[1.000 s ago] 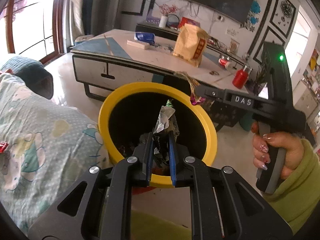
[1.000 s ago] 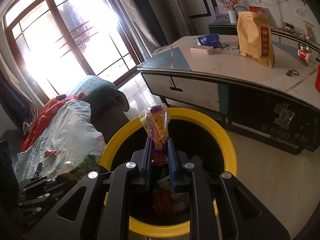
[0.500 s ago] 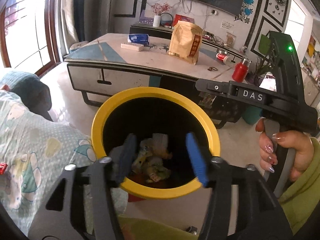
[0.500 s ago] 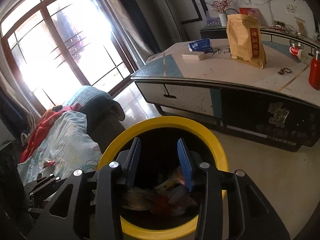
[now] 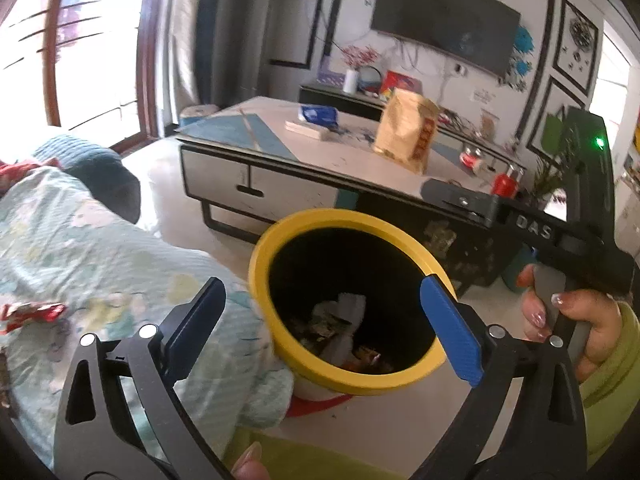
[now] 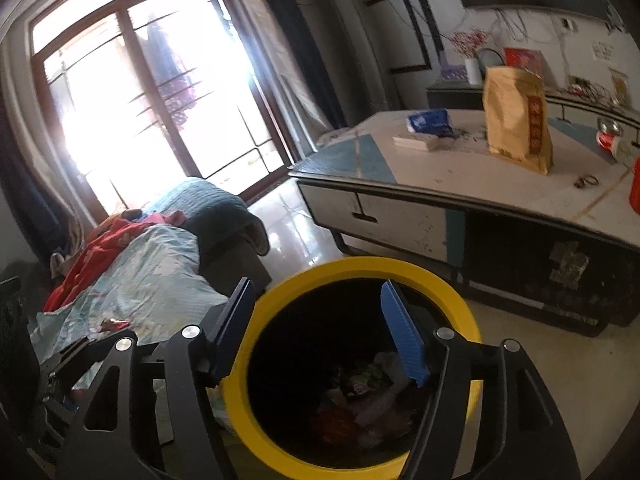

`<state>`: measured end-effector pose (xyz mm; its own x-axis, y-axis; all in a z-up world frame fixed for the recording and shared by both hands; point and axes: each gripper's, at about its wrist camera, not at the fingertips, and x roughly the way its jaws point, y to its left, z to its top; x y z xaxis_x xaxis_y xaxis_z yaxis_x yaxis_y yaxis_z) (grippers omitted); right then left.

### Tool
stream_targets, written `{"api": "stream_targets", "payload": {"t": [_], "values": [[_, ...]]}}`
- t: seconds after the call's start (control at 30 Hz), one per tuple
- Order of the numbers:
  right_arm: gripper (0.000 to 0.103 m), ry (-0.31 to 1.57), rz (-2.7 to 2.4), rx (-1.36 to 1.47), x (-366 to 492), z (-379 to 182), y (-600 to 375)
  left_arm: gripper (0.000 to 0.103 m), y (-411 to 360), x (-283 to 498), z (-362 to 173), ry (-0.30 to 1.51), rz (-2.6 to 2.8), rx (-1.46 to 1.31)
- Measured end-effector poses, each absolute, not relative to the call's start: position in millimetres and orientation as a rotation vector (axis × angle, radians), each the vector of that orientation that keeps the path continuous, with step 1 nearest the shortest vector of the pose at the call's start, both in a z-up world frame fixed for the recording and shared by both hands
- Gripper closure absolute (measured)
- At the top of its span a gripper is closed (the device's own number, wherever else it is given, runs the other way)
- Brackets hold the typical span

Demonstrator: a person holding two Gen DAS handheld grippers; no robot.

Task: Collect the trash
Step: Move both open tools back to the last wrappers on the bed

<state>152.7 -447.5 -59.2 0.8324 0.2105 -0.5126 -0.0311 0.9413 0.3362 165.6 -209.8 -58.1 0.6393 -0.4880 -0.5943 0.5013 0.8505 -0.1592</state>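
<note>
Left wrist view: the left gripper (image 5: 324, 320) is spread wide and empty, the yellow-rimmed bin (image 5: 400, 236) with trash (image 5: 344, 320) just ahead between its fingers. The right gripper (image 6: 320, 336), also open and empty, hangs over the bin (image 6: 360, 266).

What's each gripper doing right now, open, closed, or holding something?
Left gripper: open, holding nothing, fingers spread over the yellow-rimmed bin.
Right gripper: open, holding nothing, above the same bin.
</note>
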Motion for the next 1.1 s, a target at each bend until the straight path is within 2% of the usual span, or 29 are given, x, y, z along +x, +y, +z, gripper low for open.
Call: {"api": "stream_targets", "payload": {"t": [0.4, 1.1], "values": [[0.034, 0.549, 0.284, 0.198, 146.9, -38.7, -377.7, 0.011, -143.7, 155.2, -36.3, 0.552, -0.375, 0.011], [0.027, 0.617, 0.499, -0.006, 153.5, -41.2, -246.6, 0.011, -1.5, 144.3, -30.7, 0.535, -0.044, -0.16]]}}
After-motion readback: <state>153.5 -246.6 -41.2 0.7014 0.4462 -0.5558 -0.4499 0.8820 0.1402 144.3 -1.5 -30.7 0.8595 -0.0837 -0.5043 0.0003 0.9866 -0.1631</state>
